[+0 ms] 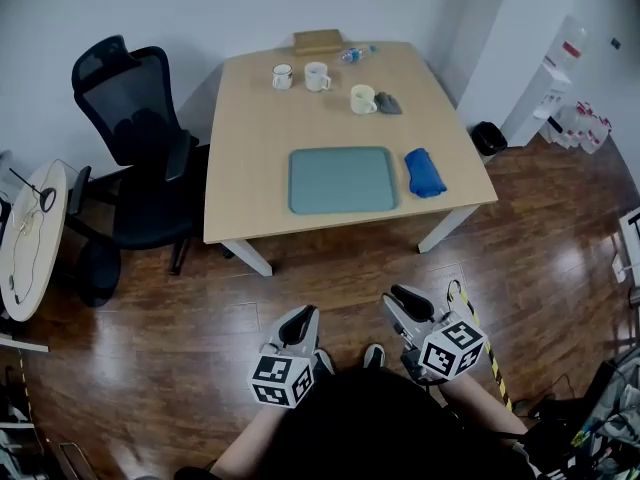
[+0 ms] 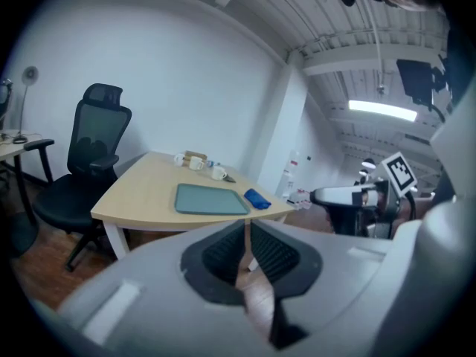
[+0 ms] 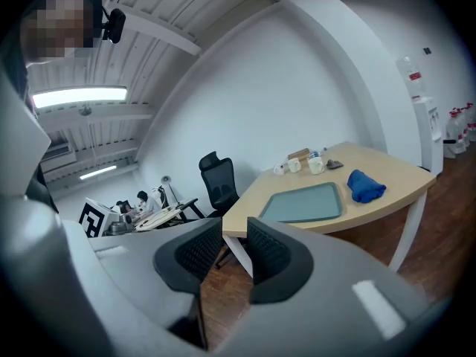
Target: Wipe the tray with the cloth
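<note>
Currently the left hand-held gripper [image 1: 300, 316] has its jaws drawn together, nothing between them. The right hand-held gripper [image 1: 405, 298] is likewise closed and empty. Both are well short of the worktop [image 1: 250, 138]. The teal tray [image 1: 342, 179] lies there, the blue cloth [image 1: 424, 172] just beside its right edge.

I face a pale table [image 1: 260, 148] on a dark wood floor [image 1: 300, 298], a black office chair [image 1: 140, 138] beside it, white walls [image 1: 200, 8] behind.

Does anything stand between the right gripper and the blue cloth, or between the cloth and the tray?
Nothing visible. Only floor and the table edge separate the right gripper from the cloth; bare table separates cloth and tray.
</note>
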The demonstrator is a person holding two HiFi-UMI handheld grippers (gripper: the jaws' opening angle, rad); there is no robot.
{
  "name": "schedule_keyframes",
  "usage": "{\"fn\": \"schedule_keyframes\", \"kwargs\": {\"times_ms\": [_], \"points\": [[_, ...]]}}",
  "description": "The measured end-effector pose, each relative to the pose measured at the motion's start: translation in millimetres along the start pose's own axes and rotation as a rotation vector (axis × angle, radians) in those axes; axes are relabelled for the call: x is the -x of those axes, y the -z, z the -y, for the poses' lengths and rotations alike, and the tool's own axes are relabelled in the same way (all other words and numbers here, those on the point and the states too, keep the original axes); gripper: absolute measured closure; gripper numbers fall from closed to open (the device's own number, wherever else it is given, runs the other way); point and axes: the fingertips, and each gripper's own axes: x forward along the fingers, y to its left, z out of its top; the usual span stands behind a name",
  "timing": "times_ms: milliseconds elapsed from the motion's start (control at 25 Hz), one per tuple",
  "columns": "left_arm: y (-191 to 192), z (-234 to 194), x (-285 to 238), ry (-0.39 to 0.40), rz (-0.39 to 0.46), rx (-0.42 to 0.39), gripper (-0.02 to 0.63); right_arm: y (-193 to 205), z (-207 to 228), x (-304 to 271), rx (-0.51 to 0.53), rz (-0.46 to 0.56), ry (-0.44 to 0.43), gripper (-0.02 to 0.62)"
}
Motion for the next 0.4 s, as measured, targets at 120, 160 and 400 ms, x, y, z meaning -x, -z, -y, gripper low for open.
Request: {"fn": "schedule_keyframes", "kwargs": {"times_ms": [120,160,400], "points": [[6.7,18.6,3.3,0.01,-0.017,-0.028,0.58,7.0,-2.6,13.2,0.044,-0.001,-0.014,0.488],[7.5,22.3,4.9,0.008,-0.019,-0.035,0.58,8.8,-3.6,16.4,0.061,-0.001,-0.017,0.488],[13.7,46.2,8.7,-0.001,-0.023,-0.042,0.58,17.8,-2.8,34.9,0.093,-0.009,-0.041,0.488]]}}
